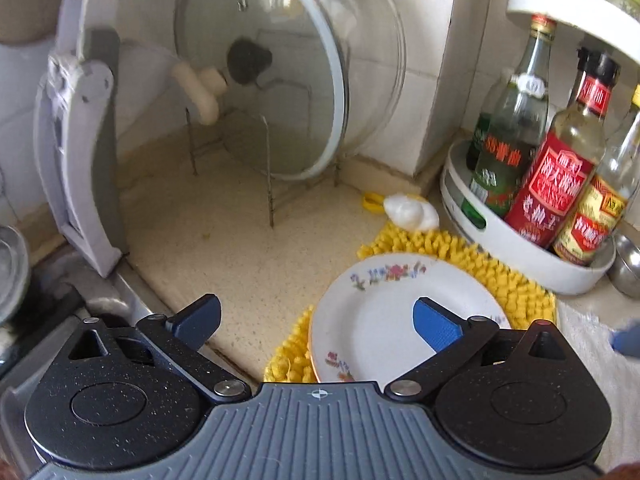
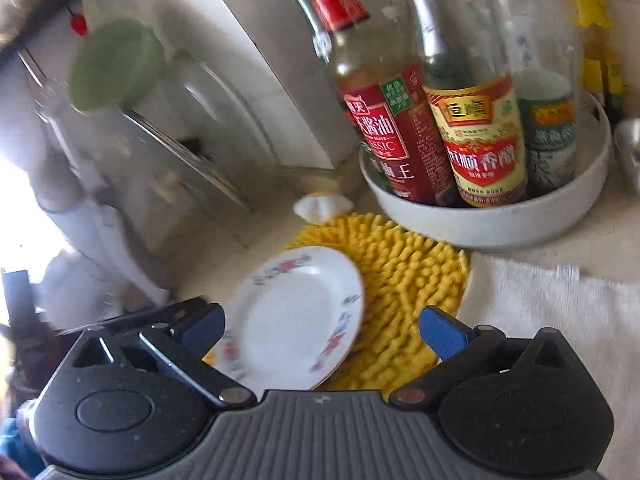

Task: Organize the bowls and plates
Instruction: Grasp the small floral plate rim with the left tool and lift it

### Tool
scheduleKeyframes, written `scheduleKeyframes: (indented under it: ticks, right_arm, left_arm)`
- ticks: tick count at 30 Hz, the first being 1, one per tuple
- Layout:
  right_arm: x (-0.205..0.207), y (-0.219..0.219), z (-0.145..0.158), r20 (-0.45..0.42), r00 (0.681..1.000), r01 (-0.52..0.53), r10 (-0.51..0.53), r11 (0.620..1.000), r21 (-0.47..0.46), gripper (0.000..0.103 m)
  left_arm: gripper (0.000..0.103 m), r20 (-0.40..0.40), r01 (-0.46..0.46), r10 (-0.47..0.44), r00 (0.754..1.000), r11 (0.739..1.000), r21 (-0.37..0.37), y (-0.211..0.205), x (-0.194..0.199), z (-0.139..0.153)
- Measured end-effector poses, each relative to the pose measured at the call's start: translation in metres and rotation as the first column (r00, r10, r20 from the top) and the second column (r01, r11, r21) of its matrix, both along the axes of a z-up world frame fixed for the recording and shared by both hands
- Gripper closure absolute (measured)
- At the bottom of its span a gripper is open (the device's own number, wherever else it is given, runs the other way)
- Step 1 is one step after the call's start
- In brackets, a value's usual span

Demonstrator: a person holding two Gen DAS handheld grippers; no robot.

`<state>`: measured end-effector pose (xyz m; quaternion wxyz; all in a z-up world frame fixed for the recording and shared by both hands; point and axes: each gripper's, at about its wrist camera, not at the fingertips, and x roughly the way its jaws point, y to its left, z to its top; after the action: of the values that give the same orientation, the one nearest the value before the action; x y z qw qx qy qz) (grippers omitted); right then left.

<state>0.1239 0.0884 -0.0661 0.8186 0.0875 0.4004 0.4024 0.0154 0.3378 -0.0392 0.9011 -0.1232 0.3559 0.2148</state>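
- Left wrist view: the left gripper (image 1: 316,320) hangs over a speckled beige counter (image 1: 224,248) with its two blue-padded fingers spread wide and nothing between them. Its right-hand finger sits in front of the plate without gripping it.
- Same view: a white plate (image 1: 380,312) with a floral rim lies flat on a fuzzy yellow mat (image 1: 500,272), low and right of centre. It is the only dish visible; no bowl shows here.
- Same view: at the back, a wire rack (image 1: 272,168) against the tiled wall holds a large glass lid (image 1: 280,80) upright. Its nearer slots look free. A round white tray (image 1: 520,256) of sauce bottles stands just right of the mat.
- Right wrist view: the right gripper (image 2: 320,328) is also spread wide and empty. The plate (image 2: 296,316) lies between and just beyond its fingers, untouched, on the yellow mat (image 2: 408,288).
- Same view: the tray of bottles (image 2: 500,220) stands behind the mat and a white cloth (image 2: 560,312) lies to the right. The background is blurred.
- Progress, as a judgement: the work looks barely begun. The plate is not yet picked up or stored, and the rack seems its likely place.
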Motion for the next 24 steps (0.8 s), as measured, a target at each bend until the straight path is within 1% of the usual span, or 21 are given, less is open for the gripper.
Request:
scheduleKeyframes:
  ticks: [1,4,6,9,11,13,15,18,19,21,22,23,24]
  right_arm:
    - [0.004,0.007,-0.002,-0.004,1.000,-0.002,0.002,1.000,-0.027,0.000]
    - [0.004,0.025,-0.006,0.004,0.999,-0.052,0.053,0.997,-0.051,0.000]
    - [0.004,0.038,-0.008,0.009,0.996,-0.091,0.092,0.994,-0.064,0.000]
    - [0.006,0.048,-0.015,-0.022,0.992,-0.125,0.124,0.989,-0.081,0.002]
    - [0.006,0.051,-0.021,-0.053,0.991,-0.129,0.125,0.988,-0.090,0.002]
    - [0.006,0.053,-0.024,-0.060,0.990,-0.131,0.125,0.986,-0.099,0.002]
    - [0.008,0.055,-0.026,-0.072,0.989,-0.137,0.131,0.986,-0.097,0.002]
    - [0.012,0.058,-0.033,-0.106,0.984,-0.154,0.144,0.983,-0.096,0.002]
    - [0.015,0.059,-0.036,-0.120,0.983,-0.152,0.140,0.983,-0.099,0.002]
    - [0.019,0.061,-0.040,-0.139,0.980,-0.153,0.139,0.983,-0.098,0.003]
    - [0.020,0.063,-0.041,-0.146,0.979,-0.158,0.143,0.983,-0.095,0.003]
    - [0.021,0.064,-0.042,-0.153,0.977,-0.163,0.147,0.982,-0.091,0.008]
    - [0.022,0.064,-0.042,-0.157,0.976,-0.164,0.148,0.982,-0.091,0.009]
  left_arm:
    - [0.000,-0.005,0.024,-0.024,1.000,1.000,-0.002,0.001,0.000,-0.003]
    - [0.001,-0.024,0.084,-0.083,0.996,0.995,0.047,-0.001,0.001,-0.010]
    - [0.004,-0.020,0.118,-0.117,0.993,0.992,0.034,0.000,0.003,-0.013]
    - [0.014,-0.023,0.183,-0.183,0.983,0.983,-0.012,0.003,0.008,-0.018]
    - [0.014,-0.043,0.201,-0.202,0.978,0.979,-0.019,0.004,0.013,-0.023]
    - [0.013,-0.057,0.217,-0.218,0.974,0.976,-0.030,0.005,0.016,-0.027]
    - [0.012,-0.049,0.227,-0.230,0.972,0.972,-0.057,0.006,0.017,-0.029]
    - [0.007,-0.033,0.265,-0.268,0.963,0.961,-0.078,0.005,0.020,-0.031]
    - [0.005,-0.034,0.277,-0.280,0.959,0.958,-0.079,0.005,0.022,-0.031]
    - [0.005,-0.051,0.282,-0.286,0.957,0.956,-0.079,0.005,0.028,-0.035]
    - [0.005,-0.062,0.282,-0.288,0.956,0.955,-0.086,0.006,0.032,-0.038]
    - [0.006,-0.075,0.283,-0.291,0.954,0.954,-0.102,0.007,0.035,-0.040]
    - [0.007,-0.080,0.286,-0.296,0.952,0.951,-0.121,0.008,0.038,-0.042]
